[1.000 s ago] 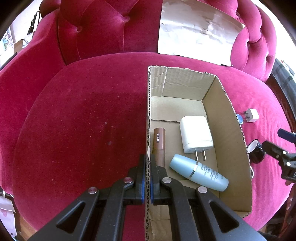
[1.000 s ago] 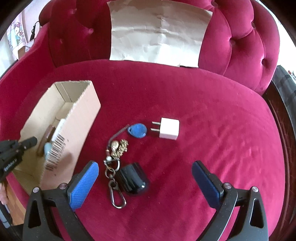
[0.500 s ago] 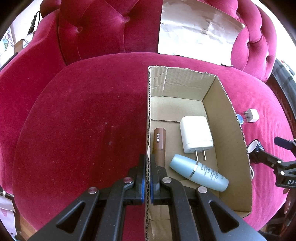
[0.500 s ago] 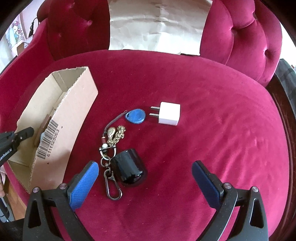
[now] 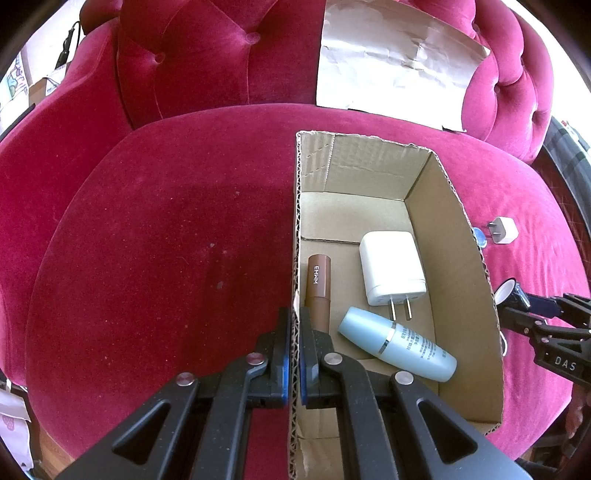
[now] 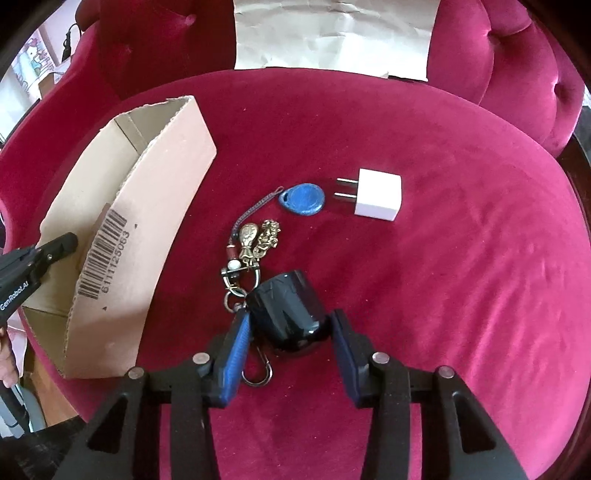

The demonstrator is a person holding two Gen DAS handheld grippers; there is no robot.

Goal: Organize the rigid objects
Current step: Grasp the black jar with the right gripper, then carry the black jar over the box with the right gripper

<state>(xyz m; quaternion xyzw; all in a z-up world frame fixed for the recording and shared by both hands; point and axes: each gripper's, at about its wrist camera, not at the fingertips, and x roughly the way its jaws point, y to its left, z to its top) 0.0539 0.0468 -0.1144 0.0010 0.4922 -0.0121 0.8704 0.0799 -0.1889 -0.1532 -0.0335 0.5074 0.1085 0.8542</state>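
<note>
The open-topped brown corrugated cardboard box (image 5: 458,258) sits on the crimson velvet seat cushion (image 5: 166,240) of a tufted armchair. The left gripper (image 5: 294,325) is clamped on the box's near-left wall, one blue pad on each side of the corrugated edge. Left of that wall the cushion is bare plush up to its rounded rim.

Inside the box lie three rigid items: a brown cylindrical tube with white lettering (image 5: 319,286) along the left wall, a white rectangular charger with two metal prongs (image 5: 391,273) at mid-floor, and a pale blue glossy bottle with a silver band (image 5: 397,343) lying diagonally nearest the camera. The tube's lower end is hidden behind the left gripper's finger.

On the cushion right of the box, in the right wrist view, are a small white cube plug adapter (image 6: 378,199), a blue teardrop plastic tag (image 6: 303,199) on a braided cord, and brass charms (image 6: 258,240) linked to a metal carabiner clip (image 6: 256,373). The glossy black rounded case (image 6: 288,310) lies at the near end of this chain. The right gripper (image 6: 288,325) has just been closing; its blue pads flank the case at both sides, apparently touching, though firm contact cannot be confirmed. The case's underside and part of the carabiner are hidden behind it and the left pad.

A creased sheet of beige paper (image 6: 332,33) leans against the backrest, cut off at the top. Open cushion extends right of the adapter to the seat's edge.
</note>
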